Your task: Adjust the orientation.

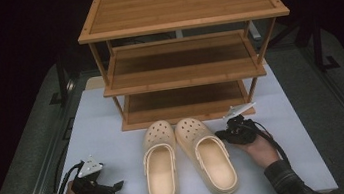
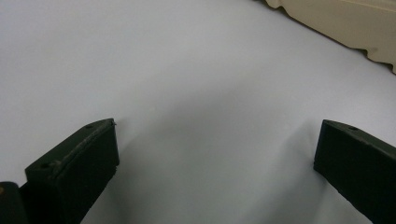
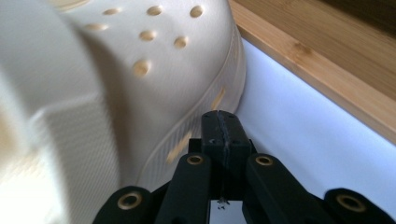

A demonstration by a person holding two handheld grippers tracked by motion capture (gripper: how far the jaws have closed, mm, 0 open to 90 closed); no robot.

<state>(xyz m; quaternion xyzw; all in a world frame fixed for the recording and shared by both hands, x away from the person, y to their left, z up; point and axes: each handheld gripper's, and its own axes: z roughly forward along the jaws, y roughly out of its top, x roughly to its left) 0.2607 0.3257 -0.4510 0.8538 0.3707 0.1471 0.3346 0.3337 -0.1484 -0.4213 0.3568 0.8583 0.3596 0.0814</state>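
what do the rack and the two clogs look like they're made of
Rack: likely bamboo or light wood, with a smooth finish; slats and warm grain show.
Clogs: apparently moulded cream foam or rubber, matte, one piece with punched toe holes.

No readable text

Neither cream clog (image 1: 161, 161) nor its partner (image 1: 206, 153) on the right carries a legible brand, and the wooden rack (image 1: 184, 50) at the far side looks unmarked (any stamp on the clogs may simply be too small to read).
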